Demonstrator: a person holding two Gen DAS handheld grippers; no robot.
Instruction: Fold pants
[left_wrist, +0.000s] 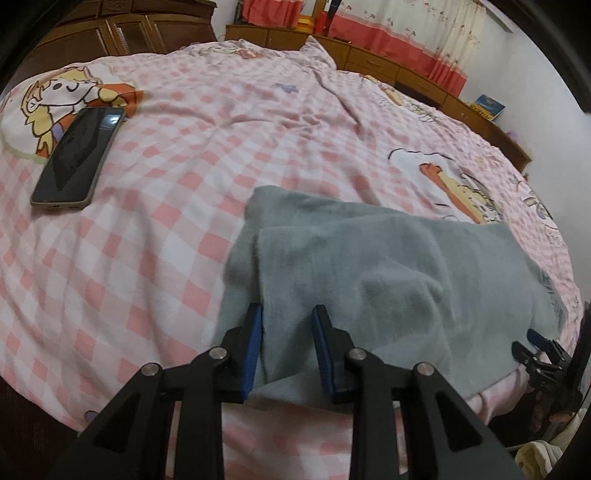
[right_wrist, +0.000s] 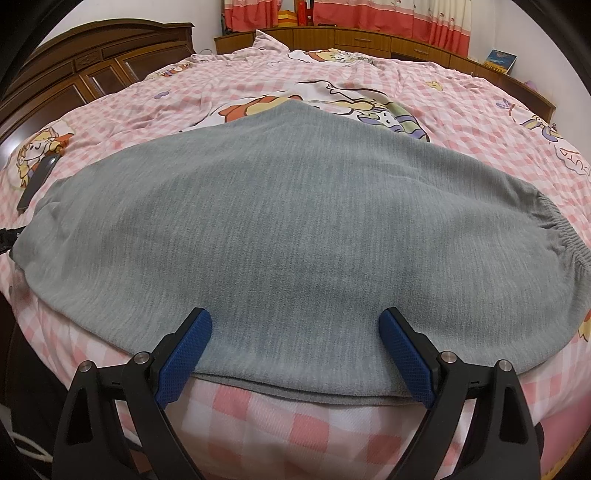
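Note:
Grey pants (right_wrist: 295, 221) lie folded flat on the pink checked bed (right_wrist: 480, 122), elastic waistband (right_wrist: 565, 236) at the right. In the left wrist view the pants (left_wrist: 388, 280) show a folded-over layer at their left end. My left gripper (left_wrist: 288, 317) is over that end with its blue pads (left_wrist: 255, 332) a small gap apart, fabric between them; I cannot tell if it grips. My right gripper (right_wrist: 295, 321) is wide open, its pads (right_wrist: 192, 339) resting over the pants' near edge. The right gripper also shows in the left wrist view (left_wrist: 535, 343).
A black phone (left_wrist: 77, 155) lies on the bed to the left of the pants, also in the right wrist view (right_wrist: 37, 181). A wooden headboard (right_wrist: 74, 74) stands far left. Low wooden cabinets (right_wrist: 369, 40) and curtains (left_wrist: 399, 33) line the far side.

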